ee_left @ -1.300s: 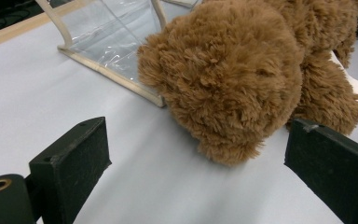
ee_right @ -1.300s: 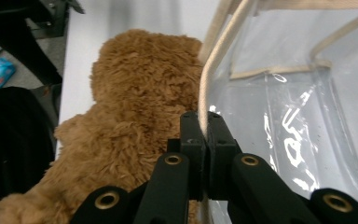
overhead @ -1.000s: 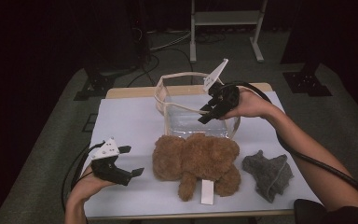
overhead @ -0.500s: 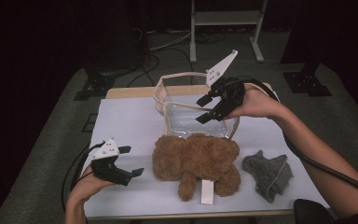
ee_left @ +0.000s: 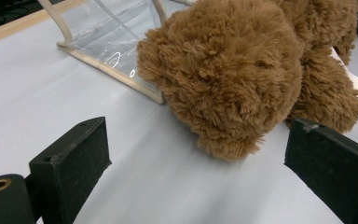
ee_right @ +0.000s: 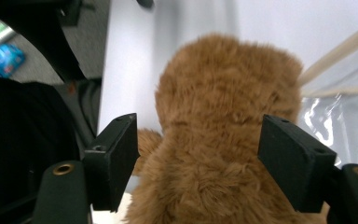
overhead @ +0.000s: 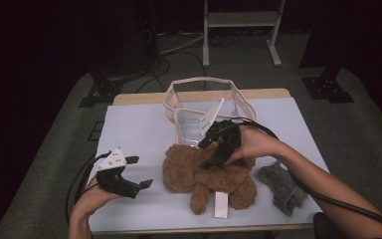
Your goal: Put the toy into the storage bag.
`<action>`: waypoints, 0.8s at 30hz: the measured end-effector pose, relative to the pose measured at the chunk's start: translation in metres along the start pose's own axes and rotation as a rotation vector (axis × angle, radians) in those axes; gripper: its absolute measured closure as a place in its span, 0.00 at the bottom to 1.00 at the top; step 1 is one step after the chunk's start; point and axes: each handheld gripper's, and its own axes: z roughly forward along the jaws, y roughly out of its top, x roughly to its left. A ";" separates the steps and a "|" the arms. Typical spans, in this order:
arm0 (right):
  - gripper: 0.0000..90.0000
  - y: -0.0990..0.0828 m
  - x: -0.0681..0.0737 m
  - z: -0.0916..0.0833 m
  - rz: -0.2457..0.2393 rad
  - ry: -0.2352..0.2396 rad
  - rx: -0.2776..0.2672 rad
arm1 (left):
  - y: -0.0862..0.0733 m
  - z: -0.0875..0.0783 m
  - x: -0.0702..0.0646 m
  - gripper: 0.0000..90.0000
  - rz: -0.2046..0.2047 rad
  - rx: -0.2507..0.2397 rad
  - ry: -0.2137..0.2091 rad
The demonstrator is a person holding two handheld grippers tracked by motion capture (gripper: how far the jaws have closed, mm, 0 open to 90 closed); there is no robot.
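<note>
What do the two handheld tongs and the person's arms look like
Both are black, each with two blocky flat-faced jaws. The left tongs carry a pale grey three-cornered plate on top and trail a black cable off the table edge. The right tongs have the same plate, and a thick black cable runs back along the forearm. Both forearms are bare, without sleeves.

Looks like a recording studio or lab setup, not anybody's living room. Everything around the counter (overhead: 139,124) is blacked out, with dark drapes or walls on all sides and grey carpet (overhead: 54,164) underneath. Black stand feet (overhead: 99,92) sit on the floor at both far corners, cables (overhead: 174,42) snake across the carpet behind, and there's a white metal rack frame (overhead: 241,20) at the back. The counter itself has a plain pale sheet over a wooden top, pretty much a staged work surface.
</note>
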 end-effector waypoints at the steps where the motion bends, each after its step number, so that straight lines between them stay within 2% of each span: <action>1: 0.30 -0.001 -0.001 0.005 0.005 -0.005 0.013 | 0.000 0.000 0.000 0.06 0.002 0.002 0.001; 4: 0.28 -0.005 -0.003 0.016 0.011 -0.031 0.060 | 0.000 0.000 0.001 0.06 -0.001 -0.001 0.001; 9: 0.26 -0.012 -0.010 0.027 0.034 -0.065 0.109 | -0.001 -0.001 0.001 0.06 0.000 0.002 0.002; 14: 0.24 -0.022 -0.013 0.031 0.080 -0.046 0.102 | -0.002 0.000 0.002 0.06 -0.002 0.007 0.000; 18: 0.20 -0.028 -0.012 0.036 0.096 -0.044 0.130 | -0.002 0.000 0.001 0.06 -0.003 0.009 -0.002; 24: 0.19 -0.040 -0.009 0.041 0.112 -0.051 0.126 | -0.003 0.001 0.002 0.06 -0.011 0.004 -0.005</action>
